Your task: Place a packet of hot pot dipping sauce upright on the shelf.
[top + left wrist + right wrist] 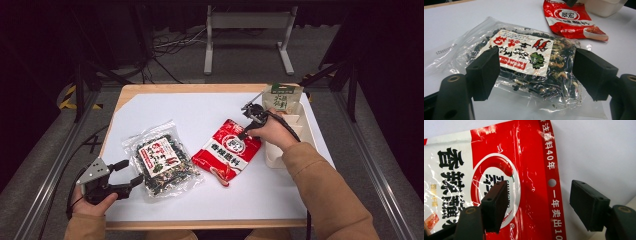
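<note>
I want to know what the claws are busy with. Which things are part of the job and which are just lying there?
Part of the job:
- red packet, under the open right claw
- clear seaweed bag, in front of the open left claw

Just lying about:
- cream bin at the table's right edge
- green-labelled pouch standing in it

red packet (499, 170): cut off at frame edges | label print on clear bag (521, 52): unreadable

- A wooden bench (131, 90) with a white sheet (200, 107) over its top.
- Grey floor (240, 55) beyond the bench, dark black cables (165, 45) trailing across it.
- A white metal stand (247, 22) on that floor.
- Dark surroundings; yellow-black hazard tape (67, 97) on the floor.
</note>
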`<state>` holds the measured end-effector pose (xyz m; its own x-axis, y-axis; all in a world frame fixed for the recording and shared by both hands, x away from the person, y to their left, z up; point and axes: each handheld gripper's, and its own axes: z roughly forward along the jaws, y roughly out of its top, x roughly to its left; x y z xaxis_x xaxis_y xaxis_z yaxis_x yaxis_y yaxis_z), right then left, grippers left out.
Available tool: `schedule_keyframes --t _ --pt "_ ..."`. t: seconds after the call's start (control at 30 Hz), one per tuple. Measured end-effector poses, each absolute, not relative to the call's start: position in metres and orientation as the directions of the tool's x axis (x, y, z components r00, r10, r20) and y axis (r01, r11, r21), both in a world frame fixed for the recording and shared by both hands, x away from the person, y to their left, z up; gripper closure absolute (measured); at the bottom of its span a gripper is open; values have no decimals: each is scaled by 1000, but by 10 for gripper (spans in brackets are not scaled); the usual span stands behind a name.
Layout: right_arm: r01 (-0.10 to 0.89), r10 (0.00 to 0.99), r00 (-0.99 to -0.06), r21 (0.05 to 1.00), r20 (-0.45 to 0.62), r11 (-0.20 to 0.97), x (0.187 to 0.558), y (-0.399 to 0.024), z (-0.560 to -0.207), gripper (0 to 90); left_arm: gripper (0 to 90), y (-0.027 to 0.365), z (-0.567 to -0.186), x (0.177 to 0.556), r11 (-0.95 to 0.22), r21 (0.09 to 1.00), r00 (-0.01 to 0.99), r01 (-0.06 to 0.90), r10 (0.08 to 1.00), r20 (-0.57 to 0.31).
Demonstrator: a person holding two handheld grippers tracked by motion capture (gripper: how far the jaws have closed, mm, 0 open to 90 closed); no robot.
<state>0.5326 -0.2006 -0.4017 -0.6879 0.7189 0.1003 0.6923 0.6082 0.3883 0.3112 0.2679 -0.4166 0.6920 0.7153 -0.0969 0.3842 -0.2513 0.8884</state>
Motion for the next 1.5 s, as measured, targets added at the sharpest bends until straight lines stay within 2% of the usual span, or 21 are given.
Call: schedule_keyframes --t 0.3,0.47,0.6,0.77,1.1,1.17,1.33,1.5 --pt "711 717 -682 364 147 602 531 -202 -403 340 233 268 -416 311 -252 888 692 384 715 -96" --pt "709 714 -682 386 160 590 527 -204 -396 364 233 268 -416 311 -253 887 692 386 716 -97" --pt "691 685 -703 410 192 595 520 -205 -386 441 233 268 -417 312 -251 889 692 384 715 -98" --pt "691 665 -710 410 231 595 516 -205 -381 496 233 267 -417 312 -255 887 693 384 714 -95" --pt "694 630 -717 392 299 604 514 -204 -388 526 232 268 -417 312 -251 888 693 386 714 -99" --pt "703 606 -711 385 356 598 514 -204 -389 561 232 268 -417 312 -249 888 693 387 714 -102" --pt "698 595 -716 371 366 612 511 -199 -391 584 232 267 -417 312 -253 889 695 382 713 -95" --pt "687 592 -727 352 348 636 510 -194 -397 648 232 267 -417 312 -251 888 694 386 713 -100"
